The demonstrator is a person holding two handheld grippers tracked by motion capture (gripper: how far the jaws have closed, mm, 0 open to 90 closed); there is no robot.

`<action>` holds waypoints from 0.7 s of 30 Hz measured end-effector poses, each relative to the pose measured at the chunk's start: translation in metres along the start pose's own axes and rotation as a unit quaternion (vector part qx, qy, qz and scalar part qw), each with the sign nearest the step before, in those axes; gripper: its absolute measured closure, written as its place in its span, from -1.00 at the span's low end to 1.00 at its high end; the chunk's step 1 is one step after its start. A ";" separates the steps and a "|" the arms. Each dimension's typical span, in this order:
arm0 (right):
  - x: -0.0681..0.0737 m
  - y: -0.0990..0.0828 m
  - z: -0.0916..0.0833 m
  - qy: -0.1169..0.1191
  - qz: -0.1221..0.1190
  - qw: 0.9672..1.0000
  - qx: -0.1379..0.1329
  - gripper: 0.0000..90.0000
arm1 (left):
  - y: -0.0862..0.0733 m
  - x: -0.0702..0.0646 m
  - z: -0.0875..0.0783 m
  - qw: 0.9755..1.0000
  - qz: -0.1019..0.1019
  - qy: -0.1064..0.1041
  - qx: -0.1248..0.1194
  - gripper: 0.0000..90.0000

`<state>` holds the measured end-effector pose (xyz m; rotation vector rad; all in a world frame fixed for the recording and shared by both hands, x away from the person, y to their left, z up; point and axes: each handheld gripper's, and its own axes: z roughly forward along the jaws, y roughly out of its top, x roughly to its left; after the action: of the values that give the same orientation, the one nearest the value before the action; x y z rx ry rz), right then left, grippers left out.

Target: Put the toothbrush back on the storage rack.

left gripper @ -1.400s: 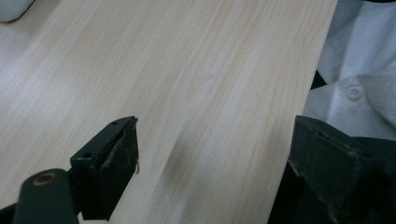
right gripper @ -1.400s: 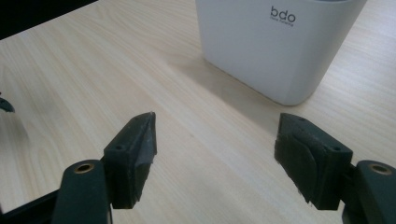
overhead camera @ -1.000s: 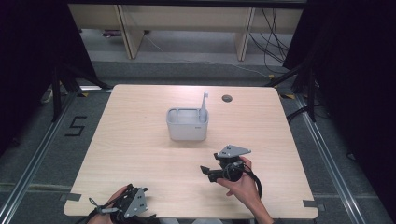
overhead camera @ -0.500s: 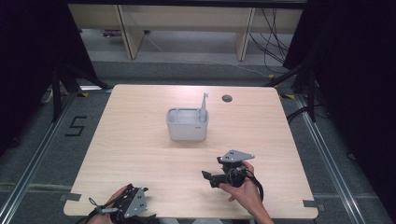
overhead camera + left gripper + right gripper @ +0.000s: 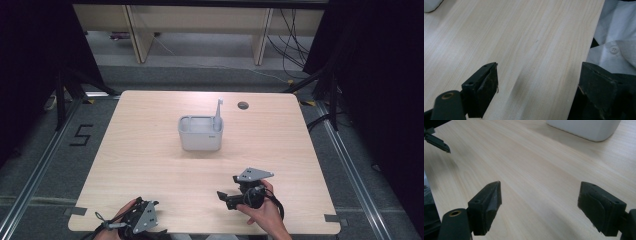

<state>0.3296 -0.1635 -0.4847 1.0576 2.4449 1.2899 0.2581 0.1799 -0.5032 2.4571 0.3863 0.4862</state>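
the grey basket [image 5: 200,134] sits upright mid-bench [image 5: 140,165], long axis running left-right, its thin handle [image 5: 219,114] pointing up at the right end. the right gripper [image 5: 225,196], jaws just opened and empty, and the left gripper [image 5: 150,212], jaws apart, rest well short of it.

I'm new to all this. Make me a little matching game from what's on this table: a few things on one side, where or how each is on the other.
Things:
1. white tub
2. left hand-held gripper
3. right hand-held gripper
4. round hole

Places:
a. table's far edge, right of middle
b. near left corner, jaws open
c. middle of the table
d. near edge, right of middle, jaws open over bare wood

Pairs: 1-c, 2-b, 3-d, 4-a
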 end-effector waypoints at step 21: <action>0.006 -0.020 -0.018 -0.009 -0.002 1.000 0.027 -0.58 | 0.000 0.000 0.000 1.000 0.000 0.000 -0.001 -0.66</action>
<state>0.3069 -0.1789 -0.4882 1.0705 2.4804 1.2152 0.2582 0.1796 -0.5035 2.4554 0.3865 0.4866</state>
